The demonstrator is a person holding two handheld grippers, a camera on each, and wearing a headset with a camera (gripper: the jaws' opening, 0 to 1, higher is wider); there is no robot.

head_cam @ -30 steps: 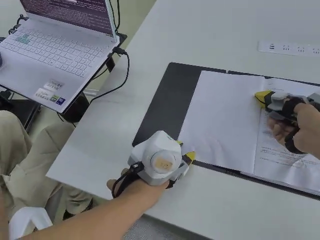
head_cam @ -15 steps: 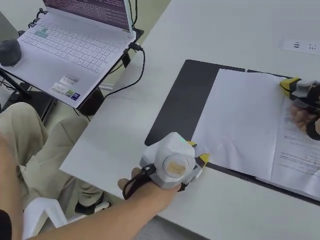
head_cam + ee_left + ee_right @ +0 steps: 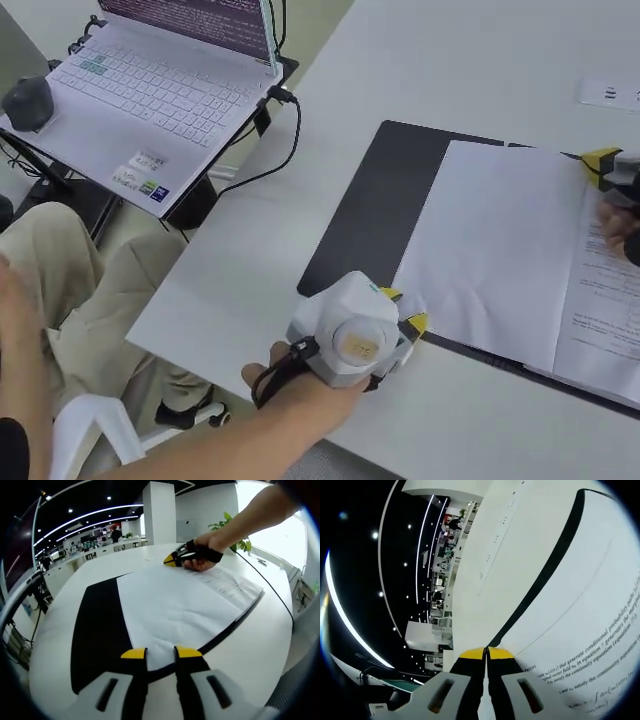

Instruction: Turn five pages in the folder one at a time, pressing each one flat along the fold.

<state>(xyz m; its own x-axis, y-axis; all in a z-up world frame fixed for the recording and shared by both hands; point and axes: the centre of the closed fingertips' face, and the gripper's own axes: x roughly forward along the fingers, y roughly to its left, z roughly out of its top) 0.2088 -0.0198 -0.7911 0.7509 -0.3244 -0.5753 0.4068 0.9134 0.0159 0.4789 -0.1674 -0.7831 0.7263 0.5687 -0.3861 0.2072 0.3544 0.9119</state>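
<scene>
The folder (image 3: 370, 215) lies open on the white table (image 3: 470, 60), its black left cover bare and a blank page (image 3: 500, 240) lying flat across the middle, with a printed page (image 3: 605, 300) to the right. The left gripper (image 3: 161, 653) sits at the near edge of the folder, yellow tips a narrow gap apart, right at the blank page's lower corner, and nothing is pinched between them. Just behind it the table's near edge drops away, so there is little room on that side.

Over at the far edge, the right gripper (image 3: 485, 653) has its tips pressed tight together, resting on the top of the printed page just beside the folder's black border. Whether any paper is caught between them I cannot tell.

There is plenty of open tabletop beyond the folder, where a power strip (image 3: 610, 95) lies well apart. Off the table's left edge a laptop (image 3: 150, 90) stands on a lower stand, with a dark mouse (image 3: 28, 100) beside it. A black cable (image 3: 285, 140) loops from the laptop along the table's edge, near the folder's left cover but not touching it.
</scene>
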